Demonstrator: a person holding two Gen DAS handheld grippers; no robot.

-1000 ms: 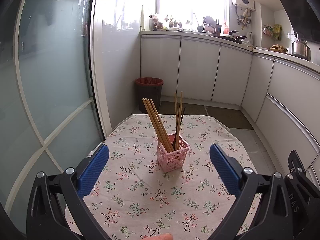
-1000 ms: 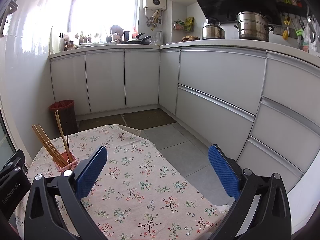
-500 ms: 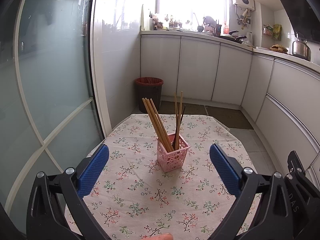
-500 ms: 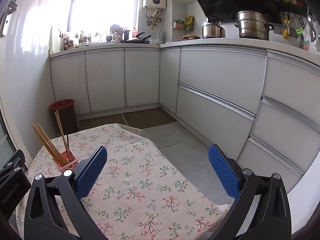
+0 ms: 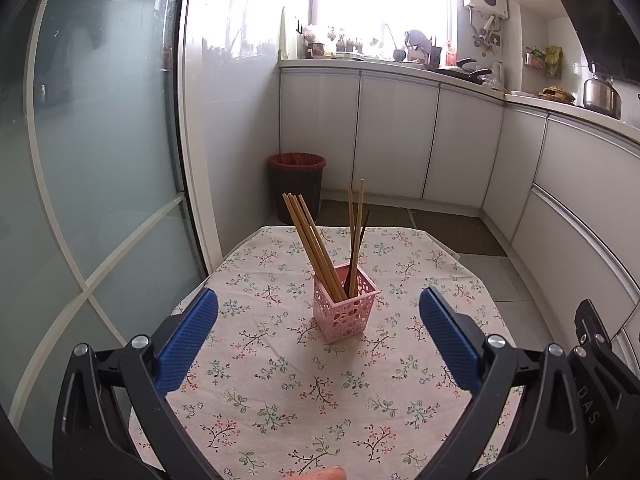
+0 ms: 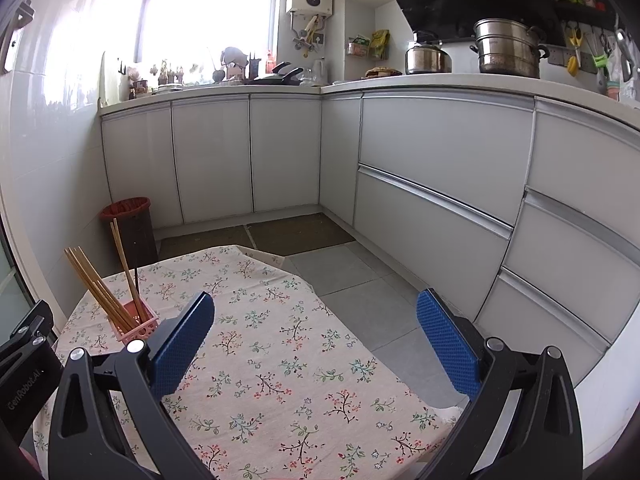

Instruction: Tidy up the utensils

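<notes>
A pink perforated basket [image 5: 345, 312] stands upright in the middle of the floral tablecloth [image 5: 280, 380]. Several wooden chopsticks [image 5: 312, 244] and one dark one lean inside it. My left gripper [image 5: 318, 332] is open and empty, its blue pads to either side of the basket and nearer to me. The basket also shows at the left of the right wrist view [image 6: 136, 326]. My right gripper [image 6: 316, 336] is open and empty above the tablecloth [image 6: 280, 380], to the right of the basket.
A red-lined waste bin [image 5: 297, 184] stands on the floor beyond the table. A glass door [image 5: 100, 160] is at the left. White cabinets [image 6: 440, 184] run along the back and right. Pots [image 6: 508, 46] sit on the counter.
</notes>
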